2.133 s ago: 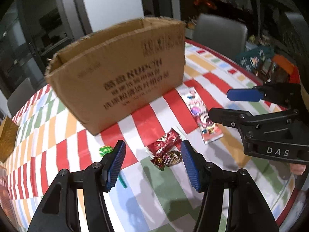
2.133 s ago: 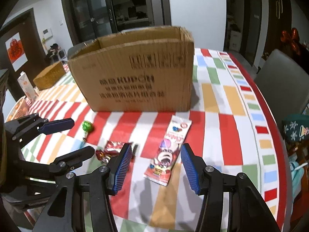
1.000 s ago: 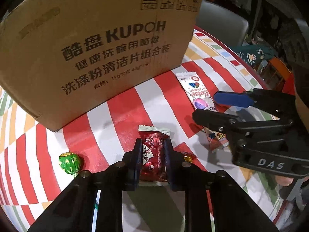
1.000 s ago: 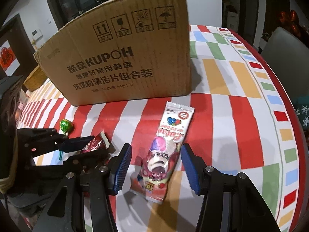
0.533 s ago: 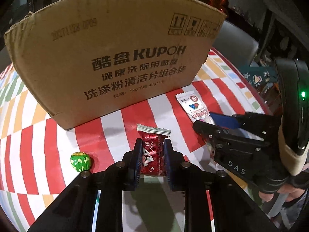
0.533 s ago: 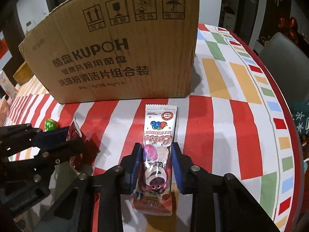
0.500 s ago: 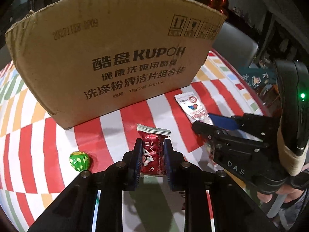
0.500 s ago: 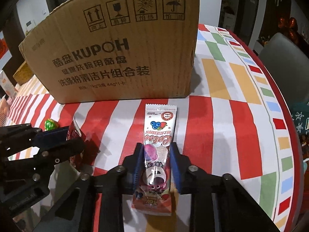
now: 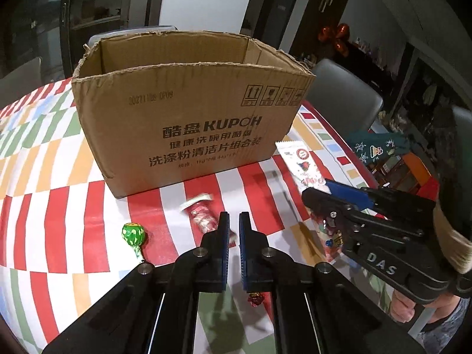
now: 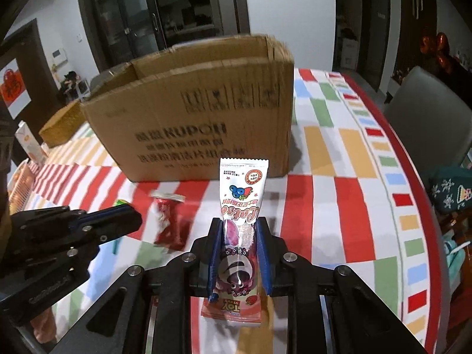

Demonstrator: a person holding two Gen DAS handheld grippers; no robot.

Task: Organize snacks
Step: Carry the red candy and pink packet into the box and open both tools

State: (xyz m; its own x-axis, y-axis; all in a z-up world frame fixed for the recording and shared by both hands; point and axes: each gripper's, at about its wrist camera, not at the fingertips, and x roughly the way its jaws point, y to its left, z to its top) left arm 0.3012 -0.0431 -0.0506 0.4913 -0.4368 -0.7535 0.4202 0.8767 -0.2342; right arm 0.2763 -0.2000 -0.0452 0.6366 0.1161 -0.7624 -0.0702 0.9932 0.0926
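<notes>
Snack packet [image 10: 240, 203] pinched by the just-closed right tool [image 10: 239, 227] (left tool [image 9: 231, 221] closed, empty) over the striped tablecloth [image 10: 351, 206], dim room [image 10: 274, 0].

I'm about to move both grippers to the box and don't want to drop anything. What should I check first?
1. Right gripper grips the pink packet: ok. The pads press on both sides, and the jaws have just closed further.
2. Left gripper holds the red packet: cannot tell. The jaws are shut, but the packet sits skewed to one side of them.
3. Cardboard box open at the top: ok, no flaps cover it.
4. Grippers apart from each other: ok.
5. All snacks collected: not ok. The green lollipop and a small wrapped candy lie on the table.
</notes>
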